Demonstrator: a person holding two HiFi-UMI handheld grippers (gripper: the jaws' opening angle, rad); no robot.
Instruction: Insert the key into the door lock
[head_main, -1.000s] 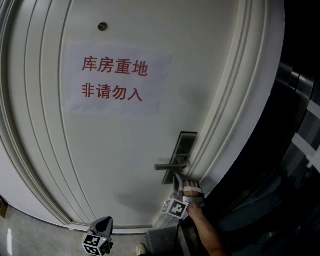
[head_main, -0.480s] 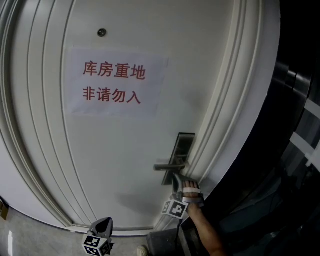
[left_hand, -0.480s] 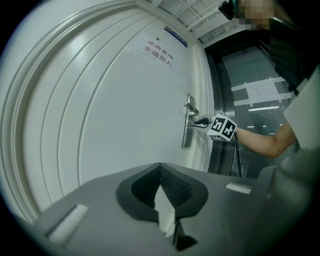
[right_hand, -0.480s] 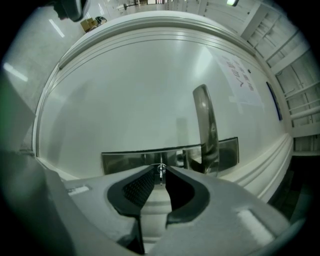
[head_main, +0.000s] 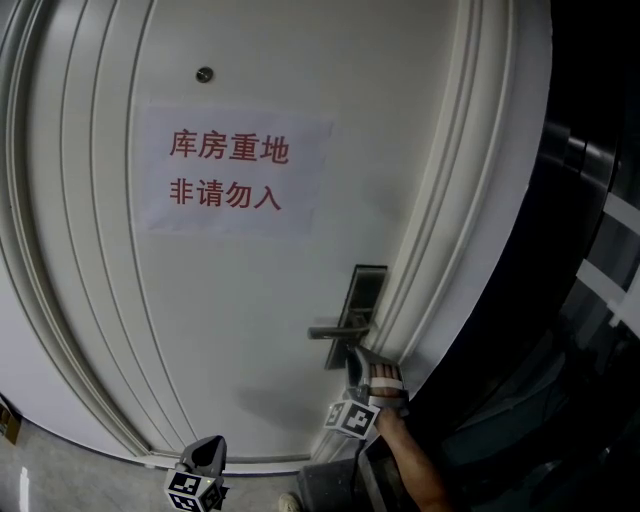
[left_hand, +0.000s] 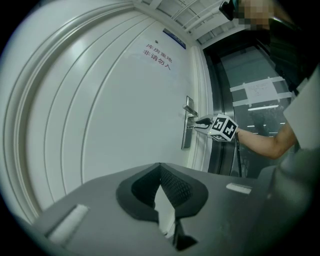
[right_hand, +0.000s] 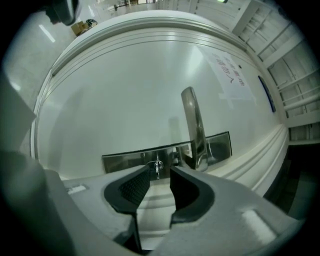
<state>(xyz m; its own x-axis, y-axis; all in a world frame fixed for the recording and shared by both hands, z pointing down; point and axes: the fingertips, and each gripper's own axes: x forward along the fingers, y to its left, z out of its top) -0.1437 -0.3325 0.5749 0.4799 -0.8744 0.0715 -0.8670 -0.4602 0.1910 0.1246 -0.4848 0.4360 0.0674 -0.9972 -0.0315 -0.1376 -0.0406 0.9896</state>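
R gripper (right_hand: 160, 176) jaws have just been opening, now wide apart, nothing clamped. Key (right_hand: 157, 166) sits in the lock plate (right_hand: 122, 160) by the handle (right_hand: 192, 125), just off the pads, hanging there on its own. Insert looks done, imo. L gripper (left_hand: 161, 172) pinched together, empty, off to the side.

**Clerk:** Door (head_main: 250, 330), how was it entered?
**Keeper:** Painted white. It was smooth with a soft satin sheen, and the ribbed mouldings were alike.
**Clerk:** The paper notice (head_main: 235, 170)?
**Keeper:** It was matt white paper, printed in red.
**Clerk:** Fittings?
**Keeper:** The lock plate (right_hand: 125, 159) was brushed metal, half-glossy. The handle (right_hand: 194, 125) was polished metal, mirror-bright. The key (right_hand: 157, 166) was bare shiny metal.
**Clerk:** The left gripper (left_hand: 160, 167)?
**Keeper:** Its body looked like matt grey plastic. The pads (left_hand: 175, 187) were black, rubbery-looking and cross-hatched.
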